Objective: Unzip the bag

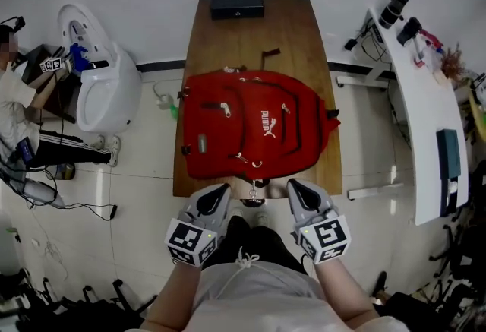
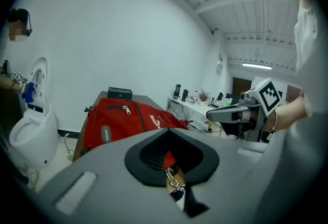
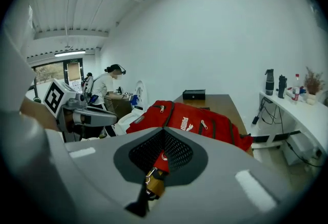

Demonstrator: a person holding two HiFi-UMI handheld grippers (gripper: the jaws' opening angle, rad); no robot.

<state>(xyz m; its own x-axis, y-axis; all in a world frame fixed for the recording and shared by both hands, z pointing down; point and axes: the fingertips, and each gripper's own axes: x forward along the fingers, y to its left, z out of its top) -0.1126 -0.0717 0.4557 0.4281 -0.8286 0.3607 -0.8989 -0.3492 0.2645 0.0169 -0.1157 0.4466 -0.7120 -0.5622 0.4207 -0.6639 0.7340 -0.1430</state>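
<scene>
White walls and pale floor tiles surround a long wooden counter (image 1: 258, 34). We hold the left claw (image 1: 220, 191) and the right claw (image 1: 295, 188) side by side close to our body, both clenched on nothing, tips pointing along the counter. The red bag (image 1: 254, 125) lies flat just ahead of both tips, apart from them, with a black box (image 1: 237, 3) well beyond it. A small metal clasp (image 1: 254, 188) hangs off the bag's nearest edge, between the two claws. Its zippers look closed, so we judge the step in hand is the approach. To do it well we should release one claw and close it on a zipper pull (image 1: 225, 107) by the tab, not the fabric. The other claw should pin the bag beside the track. Then we draw along the zipper's line rather than upward, or the limp bag may slide.
</scene>
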